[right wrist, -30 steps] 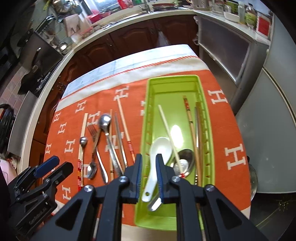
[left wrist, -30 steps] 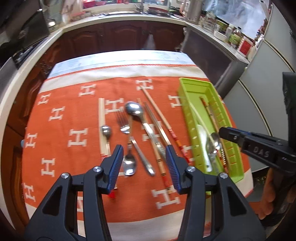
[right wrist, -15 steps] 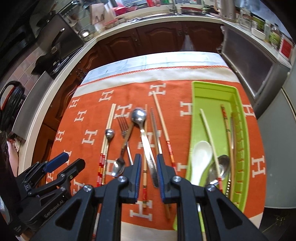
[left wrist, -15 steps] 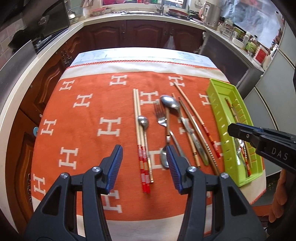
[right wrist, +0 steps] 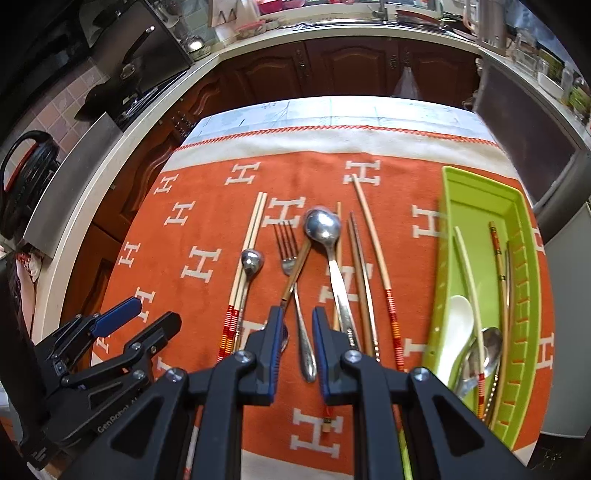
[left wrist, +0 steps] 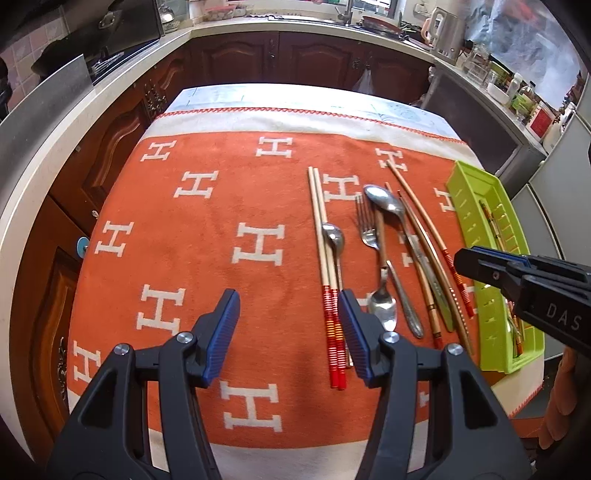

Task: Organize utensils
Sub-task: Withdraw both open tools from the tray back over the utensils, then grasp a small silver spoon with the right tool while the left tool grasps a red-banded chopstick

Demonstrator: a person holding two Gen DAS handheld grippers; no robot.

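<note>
Loose utensils lie on the orange cloth (left wrist: pixel 221 206): a pair of pale chopsticks with red ends (left wrist: pixel 319 229), a small spoon (left wrist: pixel 332 236), a fork (right wrist: pixel 288 254), a large spoon (right wrist: pixel 321 225) and brown chopsticks (left wrist: pixel 424 229). The green tray (right wrist: pixel 480 184) at the right holds a white spoon (right wrist: pixel 458 325), a metal spoon and chopsticks. My left gripper (left wrist: pixel 288 299) hovers just left of the red chopstick ends, its jaws opening with nothing between them. My right gripper (right wrist: pixel 297 314) hangs above the fork's handle, its jaws a narrow gap apart and gripping nothing.
The cloth covers a small table with its edge close in front. Dark wood cabinets and a pale counter (left wrist: pixel 258 29) wrap around behind and to the left. A person's hand (left wrist: pixel 557 406) holds the right gripper beside the tray.
Both grippers have shifted left across the cloth. The right one left the tray and now hangs over the loose utensils. The left jaws have spread wider.
</note>
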